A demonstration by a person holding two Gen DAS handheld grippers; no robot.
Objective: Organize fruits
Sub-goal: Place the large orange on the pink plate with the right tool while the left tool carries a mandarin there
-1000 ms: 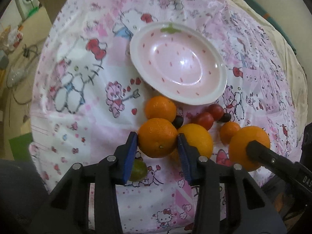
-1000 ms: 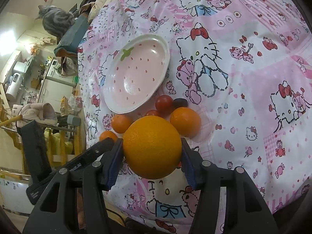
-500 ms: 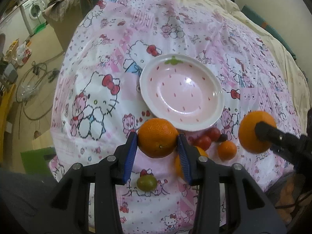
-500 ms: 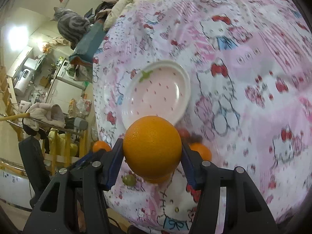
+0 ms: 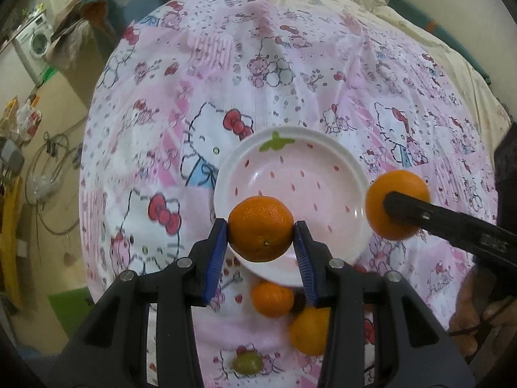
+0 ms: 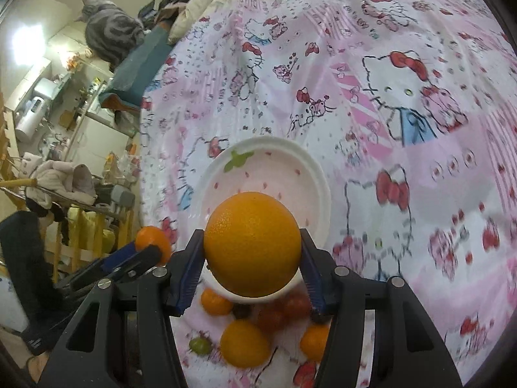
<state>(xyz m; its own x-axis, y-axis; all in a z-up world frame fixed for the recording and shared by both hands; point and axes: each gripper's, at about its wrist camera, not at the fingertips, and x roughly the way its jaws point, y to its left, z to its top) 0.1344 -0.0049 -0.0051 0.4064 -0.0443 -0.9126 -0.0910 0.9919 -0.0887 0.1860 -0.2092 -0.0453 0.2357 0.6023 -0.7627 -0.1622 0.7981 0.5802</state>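
My left gripper (image 5: pixel 261 236) is shut on an orange (image 5: pixel 260 228) and holds it above the near rim of the pink strawberry-print plate (image 5: pixel 310 177). My right gripper (image 6: pixel 252 252) is shut on a larger orange (image 6: pixel 252 244) over the plate's (image 6: pixel 310 174) near edge; this orange also shows at the plate's right side in the left wrist view (image 5: pixel 395 190). Below the plate lie loose oranges (image 5: pixel 272 299) (image 6: pixel 244 342), red tomatoes (image 6: pixel 284 310), a dark grape and a green fruit (image 5: pixel 247 362).
The plate sits on a pink Hello Kitty cloth (image 5: pixel 194 103) covering a round table. A grey cat (image 6: pixel 111 37) sits on furniture beyond the table's left. A washing machine (image 5: pixel 35 40), cables and clutter are on the floor to the left.
Both grippers have lifted with their oranges and moved forward toward the plate. The loose fruits now lie below and behind the fingers.
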